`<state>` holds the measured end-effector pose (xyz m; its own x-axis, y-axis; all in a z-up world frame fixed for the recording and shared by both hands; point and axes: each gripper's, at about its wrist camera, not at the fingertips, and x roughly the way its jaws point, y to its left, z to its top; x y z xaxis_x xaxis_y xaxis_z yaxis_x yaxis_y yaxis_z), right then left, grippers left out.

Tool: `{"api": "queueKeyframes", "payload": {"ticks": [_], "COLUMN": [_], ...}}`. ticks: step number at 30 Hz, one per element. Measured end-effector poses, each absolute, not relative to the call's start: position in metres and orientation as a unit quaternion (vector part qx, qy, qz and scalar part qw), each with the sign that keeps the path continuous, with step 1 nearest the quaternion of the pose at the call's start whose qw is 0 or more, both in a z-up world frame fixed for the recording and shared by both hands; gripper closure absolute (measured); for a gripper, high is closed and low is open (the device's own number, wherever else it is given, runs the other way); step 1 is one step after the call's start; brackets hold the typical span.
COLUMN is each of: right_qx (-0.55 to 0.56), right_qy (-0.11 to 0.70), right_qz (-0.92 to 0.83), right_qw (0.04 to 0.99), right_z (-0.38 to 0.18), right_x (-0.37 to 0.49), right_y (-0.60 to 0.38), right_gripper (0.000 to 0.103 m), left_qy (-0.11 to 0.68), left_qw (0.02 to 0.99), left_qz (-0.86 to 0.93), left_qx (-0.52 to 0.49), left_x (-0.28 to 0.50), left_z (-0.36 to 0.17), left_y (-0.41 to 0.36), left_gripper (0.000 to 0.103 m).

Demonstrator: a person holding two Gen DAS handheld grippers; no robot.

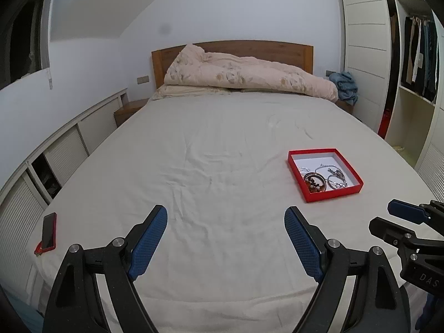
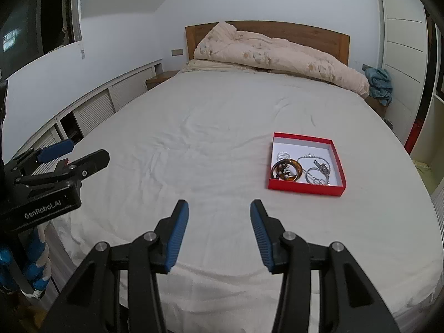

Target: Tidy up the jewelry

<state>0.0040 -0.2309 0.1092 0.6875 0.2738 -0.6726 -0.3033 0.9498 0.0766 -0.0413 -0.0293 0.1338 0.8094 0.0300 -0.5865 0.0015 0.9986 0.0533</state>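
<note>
Here, in the left wrist view, the left tool [image 1: 225, 229] hangs spread and empty over the bed [image 1: 194, 166]; at two o'clock the red tray [image 1: 333, 195] holds silver chains [image 1: 330, 168] and a beaded bangle [image 1: 315, 182]. In the right wrist view, the right tool [image 2: 219, 223] is likewise spread, the tray at one o'clock.
</note>
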Motion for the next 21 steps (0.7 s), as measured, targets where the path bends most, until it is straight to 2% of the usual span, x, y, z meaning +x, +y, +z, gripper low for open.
{"api": "queueKeyframes", "payload": {"ticks": [12, 14, 15, 21], "right_qx": [-0.023, -0.024, -0.024, -0.024], "right_qy": [0.348, 0.344, 0.342, 0.335], "right_qz": [0.152, 0.150, 0.148, 0.144], "right_qw": [0.925, 0.926, 0.928, 0.931], "right_z": [0.120, 0.122, 0.123, 0.126], "right_x": [-0.017, -0.020, -0.022, -0.029], "right_y": [-0.235, -0.235, -0.236, -0.239], "right_gripper": [0.058, 0.047, 0.045, 0.044], "left_qy": [0.302, 0.299, 0.298, 0.297], "left_qw": [0.953, 0.954, 0.954, 0.954], "left_qz": [0.003, 0.004, 0.003, 0.004], "left_qx": [0.025, 0.025, 0.024, 0.022], "left_x": [-0.059, -0.062, -0.064, -0.071], "left_z": [0.138, 0.140, 0.141, 0.141], "left_y": [-0.033, -0.033, -0.033, -0.033], "left_gripper": [0.016, 0.015, 0.015, 0.014]}}
